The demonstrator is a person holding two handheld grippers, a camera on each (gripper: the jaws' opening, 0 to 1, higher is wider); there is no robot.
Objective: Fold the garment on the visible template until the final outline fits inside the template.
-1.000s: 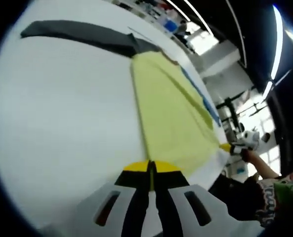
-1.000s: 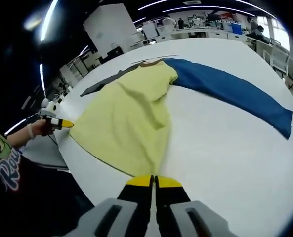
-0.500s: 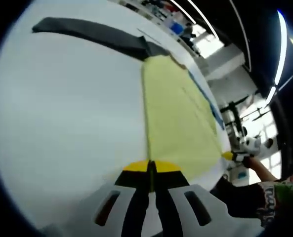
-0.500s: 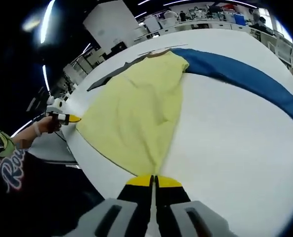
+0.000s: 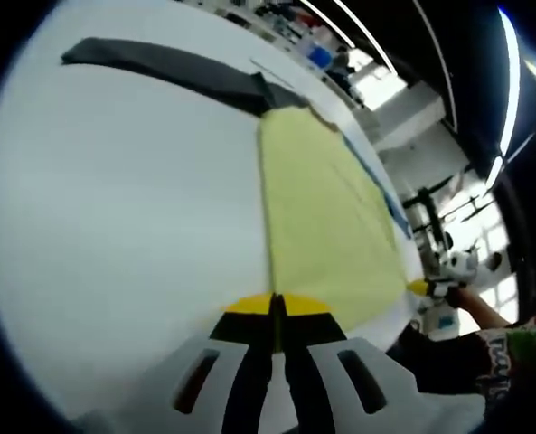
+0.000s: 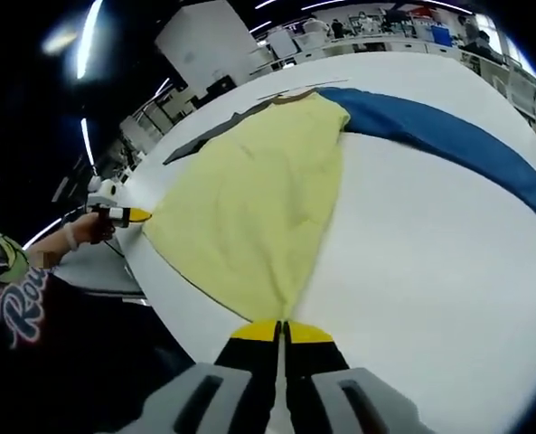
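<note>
A garment lies spread on the white table (image 5: 114, 226). Its body is yellow (image 5: 326, 217), with a grey sleeve (image 5: 159, 63) on one side and a blue sleeve (image 6: 448, 140) on the other. My left gripper (image 5: 276, 306) is shut on one corner of the yellow hem. My right gripper (image 6: 281, 327) is shut on the other hem corner. The hem is stretched between them along the table's near edge. The yellow body (image 6: 258, 199) lies flat up to the collar (image 6: 295, 94). Across the hem, the right gripper (image 5: 418, 287) and the left gripper (image 6: 132, 215) each appear in the other's view.
A thin dark line (image 5: 269, 69) runs on the table just past the collar. A person's hand and printed sleeve (image 6: 19, 298) are at the table's near edge. Benches, shelves and bright ceiling lights fill the room beyond the table (image 6: 430, 298).
The yellow body was creased and bunched a second ago. It is now pulled flat and taut, with the hem stretched wider between the two grippers. Both cameras shifted slightly.
</note>
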